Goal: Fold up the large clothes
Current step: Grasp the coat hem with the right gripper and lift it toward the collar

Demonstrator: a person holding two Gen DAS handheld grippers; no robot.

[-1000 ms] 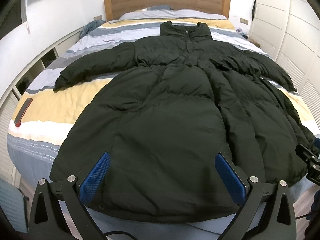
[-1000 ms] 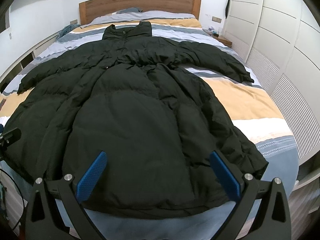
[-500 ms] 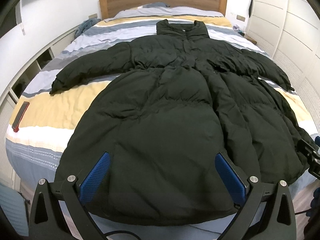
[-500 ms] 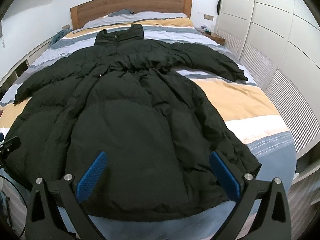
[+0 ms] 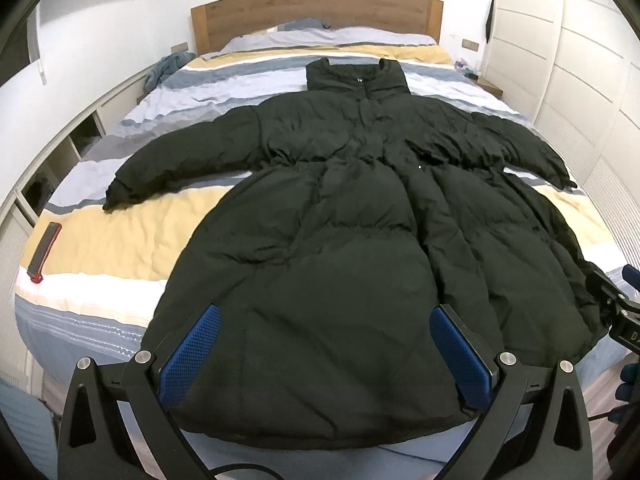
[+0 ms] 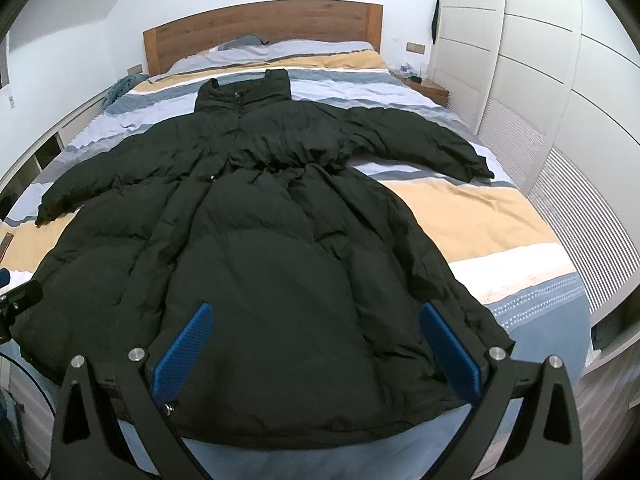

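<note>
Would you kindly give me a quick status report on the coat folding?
Left gripper and right gripper open, empty, above the hem. Black puffer coat flat on the striped bed, sleeves spread, unfolded. Phone near the bed's edge, apart from the coat.

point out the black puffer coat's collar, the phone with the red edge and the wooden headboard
black puffer coat's collar (image 5: pixel 356 76), left wrist view, middle of the collar
phone with the red edge (image 5: pixel 44 251), left wrist view, its dark face
wooden headboard (image 6: pixel 260 26), right wrist view, panel centre

Both wrist views sit near the bed's foot, facing its headboard; left view further left, right further right. Shared: coat, headboard.
</note>
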